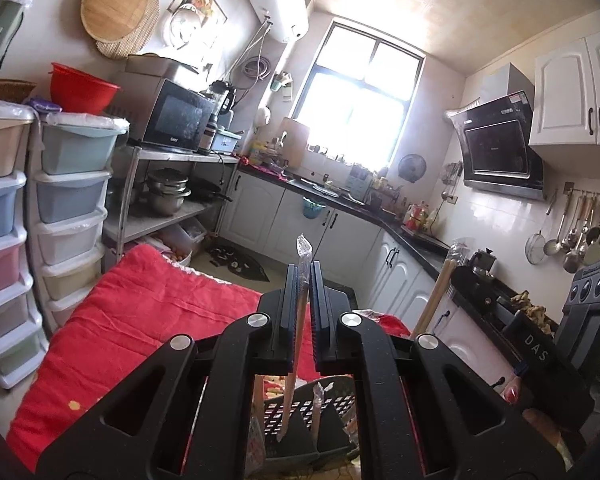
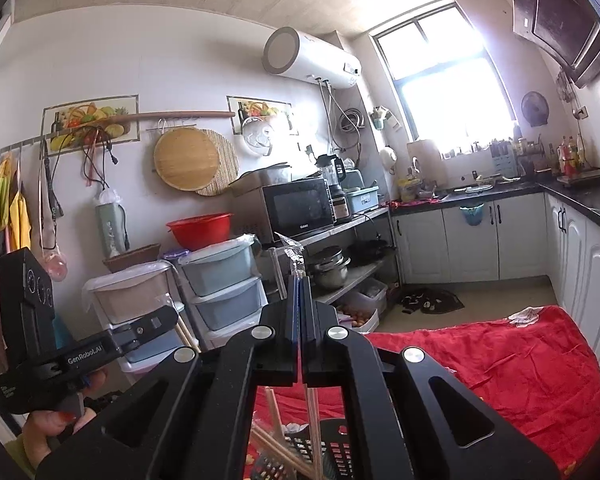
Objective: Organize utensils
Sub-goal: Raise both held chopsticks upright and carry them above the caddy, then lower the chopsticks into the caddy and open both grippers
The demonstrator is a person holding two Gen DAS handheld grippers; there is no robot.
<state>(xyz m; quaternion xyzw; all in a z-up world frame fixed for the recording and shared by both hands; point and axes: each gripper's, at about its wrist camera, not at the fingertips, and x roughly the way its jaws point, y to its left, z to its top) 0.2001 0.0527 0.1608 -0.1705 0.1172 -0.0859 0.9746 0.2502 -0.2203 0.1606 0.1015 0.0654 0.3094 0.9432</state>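
my left claw point(image 1: 305, 280) clamps a plastic-wrapped wooden chopstick pair point(image 1: 300, 300), my right claw point(image 2: 300, 292) another point(image 2: 298, 268), both above the black perforated basket point(image 1: 300, 412); keep them upright, lower slowly.

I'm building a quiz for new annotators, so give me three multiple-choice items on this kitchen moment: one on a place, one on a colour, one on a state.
1. Where does the red bowl sit?
A. on the drawer stack
B. inside the microwave
C. on the floor

2. What colour is the blanket?
A. blue
B. red
C. white

3. How does the left gripper stand?
A. wide open, empty
B. shut on wrapped chopsticks
C. shut on a ladle

Answers:
1 A, the bowl rests atop the pale drawers.
2 B, red cloth spreads over the floor.
3 B, the wrapped pair stands clamped between its fingers.
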